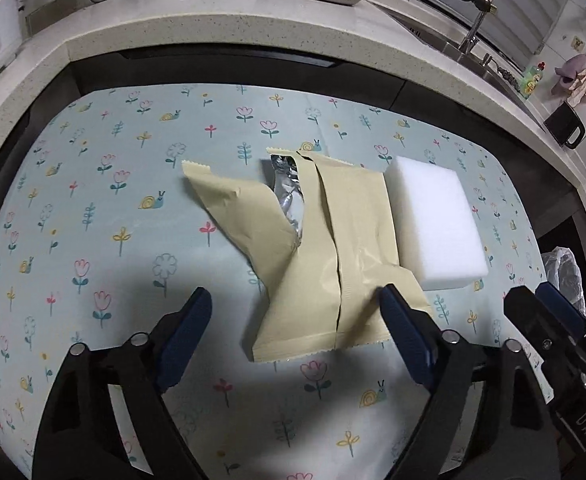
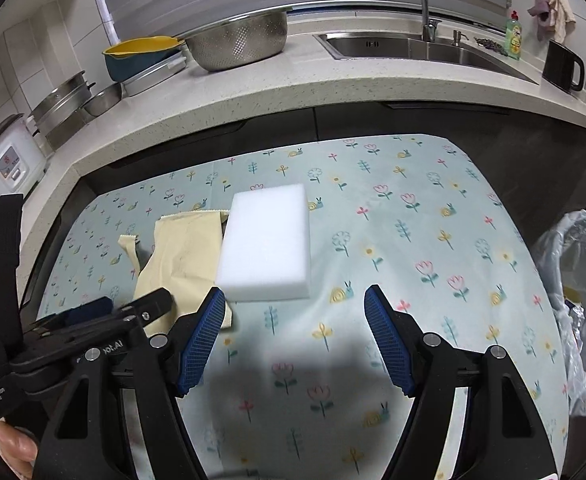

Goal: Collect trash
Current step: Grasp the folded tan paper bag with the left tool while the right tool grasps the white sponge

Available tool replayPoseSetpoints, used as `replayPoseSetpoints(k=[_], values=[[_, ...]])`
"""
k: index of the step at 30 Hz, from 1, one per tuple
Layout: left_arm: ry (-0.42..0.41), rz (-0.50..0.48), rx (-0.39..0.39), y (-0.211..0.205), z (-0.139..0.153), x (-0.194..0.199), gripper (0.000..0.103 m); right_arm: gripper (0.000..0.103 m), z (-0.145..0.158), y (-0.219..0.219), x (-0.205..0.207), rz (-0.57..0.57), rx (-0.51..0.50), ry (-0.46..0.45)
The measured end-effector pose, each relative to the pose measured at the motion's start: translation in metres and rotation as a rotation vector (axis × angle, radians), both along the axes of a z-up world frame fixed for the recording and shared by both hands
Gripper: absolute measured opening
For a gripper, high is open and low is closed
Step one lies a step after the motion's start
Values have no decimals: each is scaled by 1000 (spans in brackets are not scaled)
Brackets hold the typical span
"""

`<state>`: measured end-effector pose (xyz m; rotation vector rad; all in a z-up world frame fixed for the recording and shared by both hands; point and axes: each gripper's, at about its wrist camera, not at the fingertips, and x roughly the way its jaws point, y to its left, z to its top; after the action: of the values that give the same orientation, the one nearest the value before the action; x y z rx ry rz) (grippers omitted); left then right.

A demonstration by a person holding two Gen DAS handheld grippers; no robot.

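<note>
The left gripper [image 1: 295, 320] hovers wide over the torn beige wrapper's [image 1: 333, 248] near end, pads clear; the white sponge [image 1: 433, 224] touches it at three o'clock. The right gripper [image 2: 295, 320] gapes empty at the sponge's six o'clock; a plastic bag [image 2: 577, 280] hangs off the table's [image 2: 413, 240] three o'clock edge.

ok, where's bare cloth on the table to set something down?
Free: the floral tablecloth right of the white foam block, out to the clear plastic bag, and the stretch left of the torn beige foil-lined wrapper. Crowded: mid-table, where wrapper and block lie side by side with both grippers close.
</note>
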<state>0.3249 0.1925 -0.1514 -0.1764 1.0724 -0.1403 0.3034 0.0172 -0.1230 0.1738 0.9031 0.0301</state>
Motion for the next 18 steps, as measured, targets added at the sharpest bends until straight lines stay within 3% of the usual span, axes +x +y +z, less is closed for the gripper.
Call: replayPoseSetpoints(k=[1,4,5,7,18], values=[[16,-9,-20,0,-2,3,60,69,-2,2,5,4,0,2],[43,-27,-71,2,-6,6,42,69,-6,8,15,15,-4,3],[40,-29,-67,2,-6,5,27,70,-7,10,18,18,-5,4],[35,-29,-64,4,-5,5,19,70,-8,15,24,26,-13,3],[-31,-20,-48,20,11,0,12,73,-23,20,55,32,-71,54]])
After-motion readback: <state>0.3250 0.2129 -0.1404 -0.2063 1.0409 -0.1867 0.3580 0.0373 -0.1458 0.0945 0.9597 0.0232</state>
